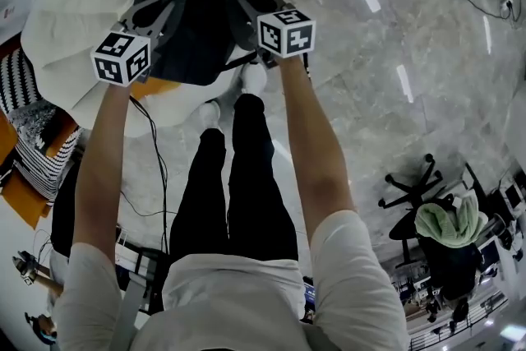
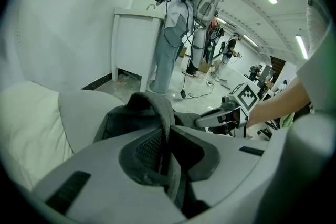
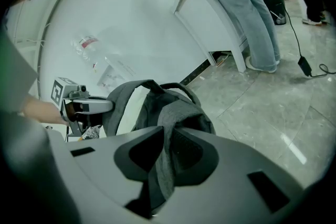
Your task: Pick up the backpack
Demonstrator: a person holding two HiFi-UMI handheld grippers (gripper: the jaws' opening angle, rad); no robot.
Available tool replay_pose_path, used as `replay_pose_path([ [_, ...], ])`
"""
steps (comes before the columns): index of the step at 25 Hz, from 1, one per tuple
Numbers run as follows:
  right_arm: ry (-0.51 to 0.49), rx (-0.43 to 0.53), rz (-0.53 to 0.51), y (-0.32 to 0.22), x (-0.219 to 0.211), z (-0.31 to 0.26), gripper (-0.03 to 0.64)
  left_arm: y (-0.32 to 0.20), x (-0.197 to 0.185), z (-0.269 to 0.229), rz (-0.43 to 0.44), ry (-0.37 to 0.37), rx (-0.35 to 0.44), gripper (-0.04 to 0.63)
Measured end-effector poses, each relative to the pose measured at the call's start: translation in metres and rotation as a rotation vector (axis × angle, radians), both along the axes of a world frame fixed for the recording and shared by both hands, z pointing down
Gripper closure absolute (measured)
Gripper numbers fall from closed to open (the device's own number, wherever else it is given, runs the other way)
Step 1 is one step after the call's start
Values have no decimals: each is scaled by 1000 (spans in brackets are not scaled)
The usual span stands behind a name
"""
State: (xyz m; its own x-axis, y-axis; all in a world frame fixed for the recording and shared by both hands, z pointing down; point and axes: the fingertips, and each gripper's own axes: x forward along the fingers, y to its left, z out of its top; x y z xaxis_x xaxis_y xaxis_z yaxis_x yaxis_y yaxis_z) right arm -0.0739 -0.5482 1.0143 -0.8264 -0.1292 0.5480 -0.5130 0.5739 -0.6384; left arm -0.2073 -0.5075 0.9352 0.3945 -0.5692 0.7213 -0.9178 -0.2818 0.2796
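A dark grey backpack [image 1: 197,4] rests on a white beanbag [image 1: 66,20] in front of the person's feet. My left gripper [image 1: 156,16] is at its left side, shut on a grey shoulder strap [image 2: 167,139] that runs up between the jaws to the bag [image 2: 126,118]. My right gripper [image 1: 246,8] is at the bag's right side, shut on the other strap [image 3: 167,165], with the bag's body [image 3: 173,107] hanging just beyond. Each gripper view shows the opposite gripper: right gripper [image 2: 220,115], left gripper [image 3: 86,106].
A black cable [image 1: 156,168] trails over the marble floor beside the person's legs. A striped cushion [image 1: 25,127] lies at the left, an office chair [image 1: 419,185] at the right. Another person [image 2: 173,23] stands by a white counter [image 2: 134,44] beyond the beanbag.
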Motion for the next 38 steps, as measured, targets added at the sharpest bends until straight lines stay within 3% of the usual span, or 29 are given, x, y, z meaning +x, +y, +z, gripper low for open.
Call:
replay_pose_path([
  [16, -5, 35, 20, 41, -9, -100, 566, 42, -22, -82, -41, 31, 54, 563],
  [38, -12, 41, 37, 142, -36, -214, 569, 150, -60, -186, -100, 60, 111, 561],
])
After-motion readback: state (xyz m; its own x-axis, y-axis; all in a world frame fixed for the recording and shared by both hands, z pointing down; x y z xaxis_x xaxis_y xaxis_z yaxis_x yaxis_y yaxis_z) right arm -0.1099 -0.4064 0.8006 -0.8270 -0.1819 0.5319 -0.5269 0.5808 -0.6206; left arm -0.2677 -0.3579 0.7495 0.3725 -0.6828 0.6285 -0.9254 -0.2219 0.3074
